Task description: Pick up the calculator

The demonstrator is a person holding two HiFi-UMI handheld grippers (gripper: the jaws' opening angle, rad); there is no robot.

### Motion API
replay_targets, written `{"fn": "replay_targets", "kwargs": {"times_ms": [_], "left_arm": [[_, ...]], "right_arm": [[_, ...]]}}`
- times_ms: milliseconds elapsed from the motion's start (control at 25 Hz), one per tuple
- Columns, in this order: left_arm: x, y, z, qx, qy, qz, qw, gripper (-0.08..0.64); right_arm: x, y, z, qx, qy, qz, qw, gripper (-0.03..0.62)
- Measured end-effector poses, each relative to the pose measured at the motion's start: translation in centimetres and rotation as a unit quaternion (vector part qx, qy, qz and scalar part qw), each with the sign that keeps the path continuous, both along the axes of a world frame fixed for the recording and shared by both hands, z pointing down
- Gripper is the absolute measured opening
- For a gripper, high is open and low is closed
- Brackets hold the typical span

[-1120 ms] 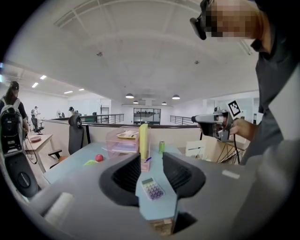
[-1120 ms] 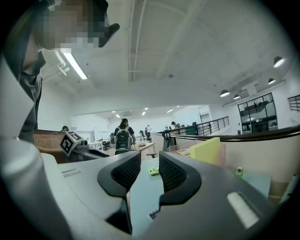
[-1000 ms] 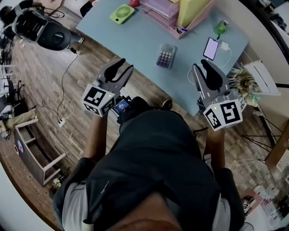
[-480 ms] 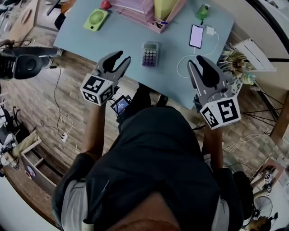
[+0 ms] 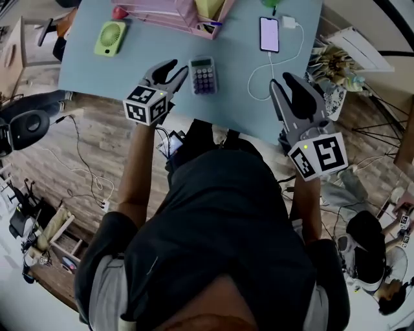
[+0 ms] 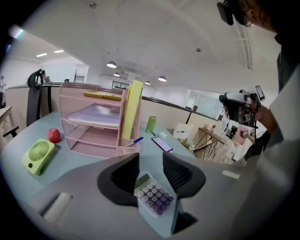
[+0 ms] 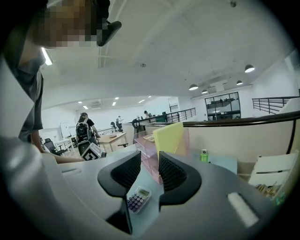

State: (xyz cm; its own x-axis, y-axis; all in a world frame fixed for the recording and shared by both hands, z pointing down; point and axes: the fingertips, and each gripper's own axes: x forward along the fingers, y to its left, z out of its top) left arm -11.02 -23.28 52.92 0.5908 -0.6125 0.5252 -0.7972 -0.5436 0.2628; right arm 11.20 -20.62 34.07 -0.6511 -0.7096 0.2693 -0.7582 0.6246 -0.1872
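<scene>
The calculator (image 5: 202, 75), pale with purple keys, lies flat near the front edge of the blue-grey table (image 5: 129, 64). My left gripper (image 5: 170, 71) hovers just left of it, open with a narrow gap and nothing between its jaws. In the left gripper view the calculator (image 6: 154, 197) shows just ahead of and below the left gripper (image 6: 150, 169). My right gripper (image 5: 288, 86) is open and empty at the table's front right edge, well right of the calculator. The right gripper view shows the calculator (image 7: 138, 199) low between the jaws of the right gripper (image 7: 150, 172).
A pink desk organizer (image 6: 93, 122) with a yellow folder (image 6: 132, 110) stands at the back. A green fan (image 5: 110, 37) and a red apple (image 5: 119, 13) lie to the left. A phone (image 5: 269, 33) on a white cable (image 5: 259, 77) and a green can (image 6: 150, 124) lie right.
The person has stepped closer to the table. My left gripper has moved forward over the table edge to beside the calculator. The right gripper kept its pose near the front edge.
</scene>
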Motion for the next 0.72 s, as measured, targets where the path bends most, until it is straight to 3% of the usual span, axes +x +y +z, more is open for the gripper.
{"fn": "replay_targets", "kwargs": {"times_ms": [480, 720], "left_arm": [[0.4, -3.6, 9.4, -0.082, -0.004, 0.036, 0.996, 0.19], [0.1, -3.9, 11.9, -0.111, -0.007, 0.055, 0.9923, 0.215]], "right_arm": [[0.5, -2.1, 3.6, -0.044, 0.028, 0.036, 0.998, 0.118], [-0.2, -2.0, 4.1, -0.059, 0.037, 0.042, 0.997, 0.118]]}}
